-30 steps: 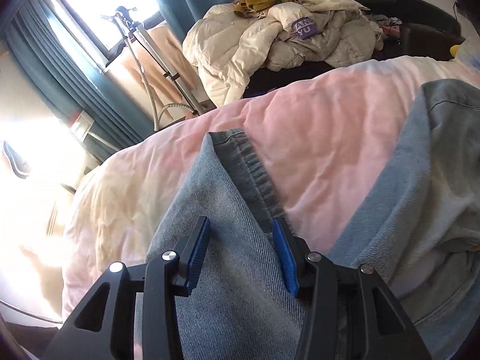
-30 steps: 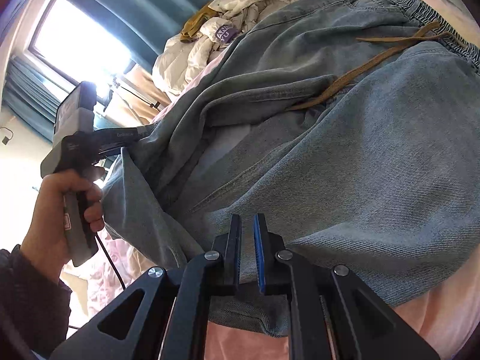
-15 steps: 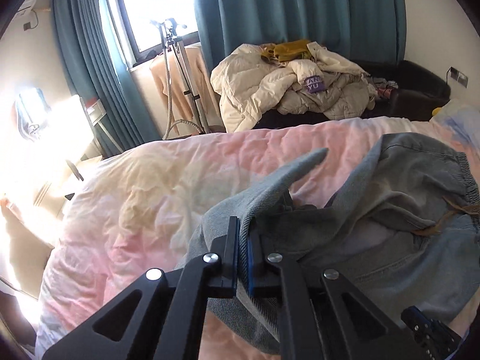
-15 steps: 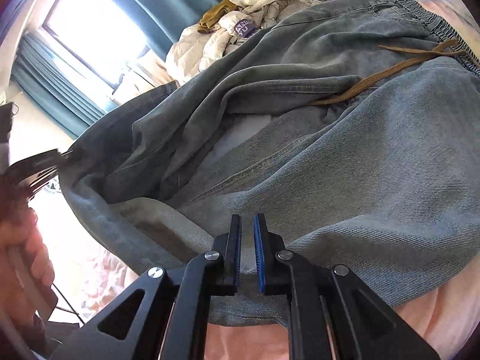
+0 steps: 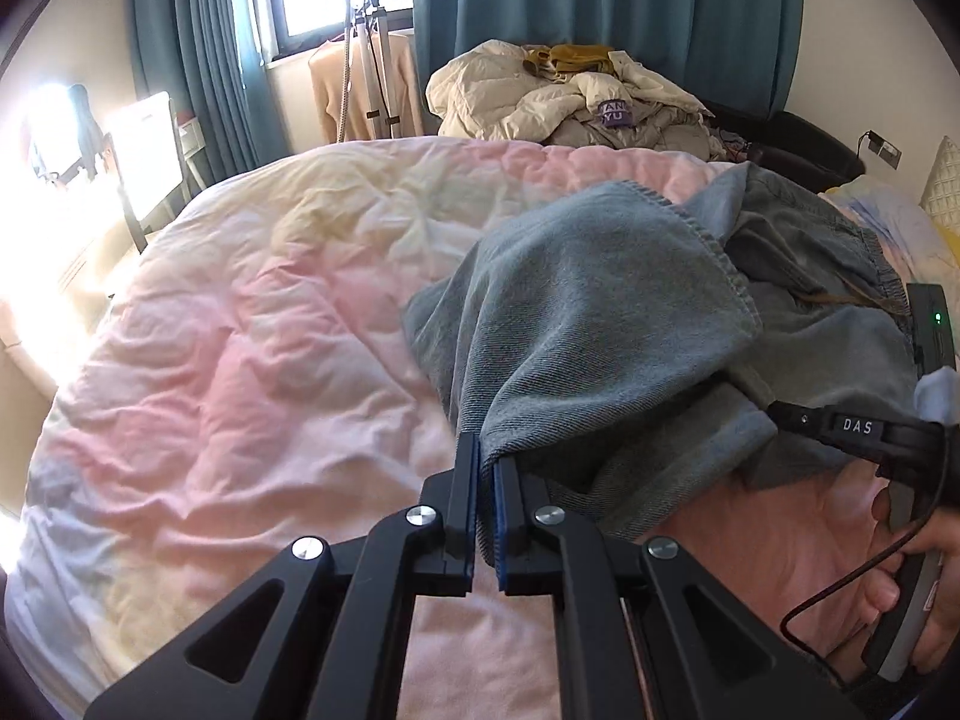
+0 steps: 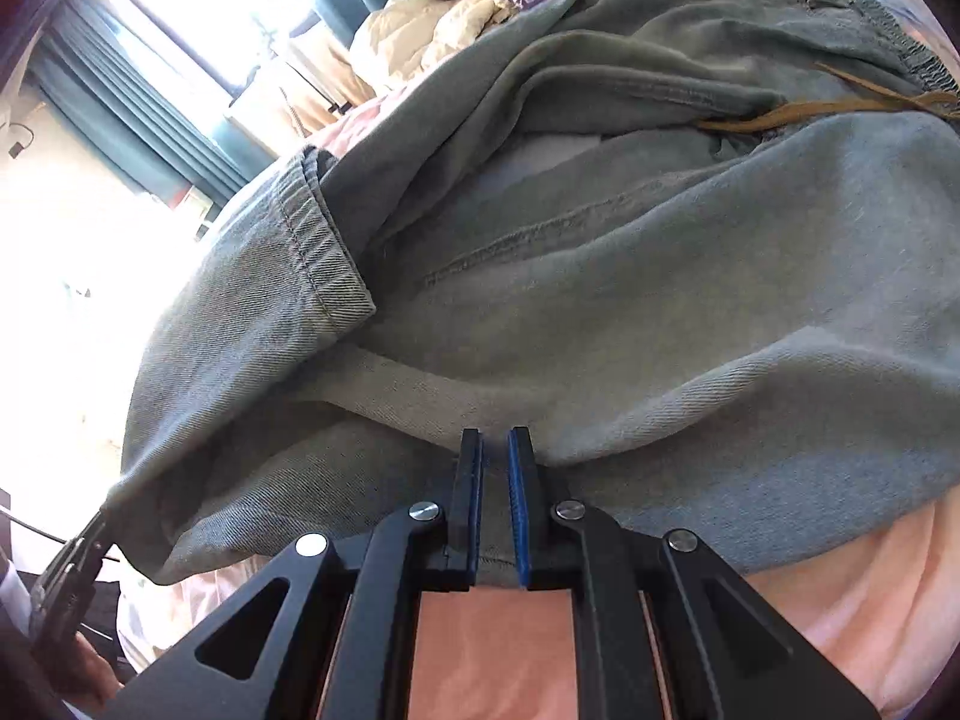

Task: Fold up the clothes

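Observation:
A pair of light blue jeans [image 5: 600, 324] lies on a pink and yellow bed cover [image 5: 240, 360]. My left gripper [image 5: 485, 468] is shut on the jeans' leg end and holds it lifted, folded over toward the waistband [image 5: 864, 252]. My right gripper [image 6: 495, 468] is shut on a fold of the jeans [image 6: 660, 300] at the near edge. In the right wrist view the leg's hem [image 6: 318, 252] hangs over the body of the jeans, and a brown drawstring [image 6: 810, 111] lies near the waistband. The right gripper's body and hand show in the left wrist view [image 5: 888, 438].
A heap of cream bedding and clothes [image 5: 570, 96] sits on a dark sofa [image 5: 804, 138] beyond the bed. Teal curtains [image 5: 600, 12], a window, a stand with a garment [image 5: 366, 78] and a chair [image 5: 150, 144] are along the far and left sides.
My left gripper closed on the leg end, lifted it and carried it right over the rest of the jeans. My right gripper stayed shut on the same fold.

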`<action>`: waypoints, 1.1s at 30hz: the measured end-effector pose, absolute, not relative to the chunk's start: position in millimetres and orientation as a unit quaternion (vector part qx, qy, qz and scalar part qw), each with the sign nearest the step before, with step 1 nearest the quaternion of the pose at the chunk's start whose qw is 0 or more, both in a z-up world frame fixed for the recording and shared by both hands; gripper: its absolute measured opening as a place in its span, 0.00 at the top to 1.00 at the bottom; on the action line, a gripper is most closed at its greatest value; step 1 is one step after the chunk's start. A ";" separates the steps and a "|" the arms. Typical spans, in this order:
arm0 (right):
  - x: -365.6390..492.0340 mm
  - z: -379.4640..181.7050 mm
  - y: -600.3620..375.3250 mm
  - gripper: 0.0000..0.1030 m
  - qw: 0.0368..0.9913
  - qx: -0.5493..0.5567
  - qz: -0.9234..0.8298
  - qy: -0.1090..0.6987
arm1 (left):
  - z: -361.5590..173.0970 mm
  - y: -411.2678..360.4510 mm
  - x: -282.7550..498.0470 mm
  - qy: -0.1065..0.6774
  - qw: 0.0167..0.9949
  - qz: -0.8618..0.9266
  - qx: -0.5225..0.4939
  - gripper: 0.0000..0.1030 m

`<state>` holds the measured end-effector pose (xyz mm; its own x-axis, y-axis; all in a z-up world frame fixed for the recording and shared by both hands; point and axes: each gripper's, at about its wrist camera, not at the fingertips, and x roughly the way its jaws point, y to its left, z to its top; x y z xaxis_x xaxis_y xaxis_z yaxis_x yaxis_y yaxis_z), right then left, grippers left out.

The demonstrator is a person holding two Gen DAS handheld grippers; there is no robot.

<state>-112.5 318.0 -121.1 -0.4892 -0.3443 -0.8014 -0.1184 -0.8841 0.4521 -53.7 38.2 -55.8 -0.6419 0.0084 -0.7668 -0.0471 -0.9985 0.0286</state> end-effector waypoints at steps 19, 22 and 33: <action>-115.4 -103.6 347.2 0.91 0.078 0.482 -0.815 -0.313 | -36.1 124.2 -32.3 0.213 0.126 0.912 -0.326 0.56; -117.6 -96.1 351.8 0.91 0.081 0.471 -0.820 -0.314 | -55.3 154.1 -48.4 0.280 0.135 0.886 -0.345 0.56; -118.8 -103.1 343.7 0.91 0.123 0.481 -0.802 -0.333 | -96.1 197.8 -117.6 0.371 0.096 0.834 -0.396 0.58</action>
